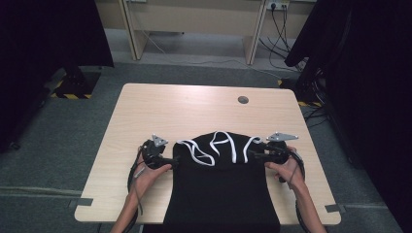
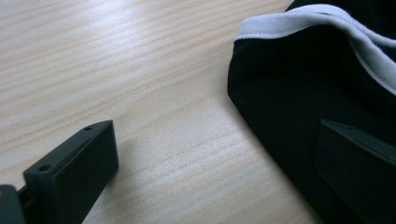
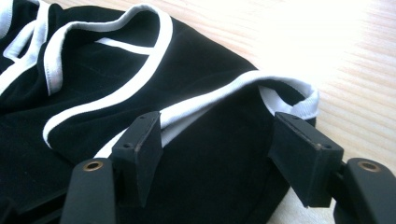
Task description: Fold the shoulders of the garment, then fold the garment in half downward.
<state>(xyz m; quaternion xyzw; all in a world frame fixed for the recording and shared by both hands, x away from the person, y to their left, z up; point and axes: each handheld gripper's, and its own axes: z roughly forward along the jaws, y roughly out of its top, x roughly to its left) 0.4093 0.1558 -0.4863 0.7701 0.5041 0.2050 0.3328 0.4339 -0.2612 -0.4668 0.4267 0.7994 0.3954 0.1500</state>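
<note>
Between the right gripper's [image 3: 217, 154] wide-apart jaws lies the white-edged corner of the black top [image 1: 221, 184], not pinched. Left gripper [image 2: 219, 163] is wide too, at the other edge. On the table [image 1: 145, 111], the loose cloth could slip or bunch.

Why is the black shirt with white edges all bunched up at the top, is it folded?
Folded: the black garment has its top turned back on itself, white trim looping over it, its bottom hanging over the table edge.
</note>
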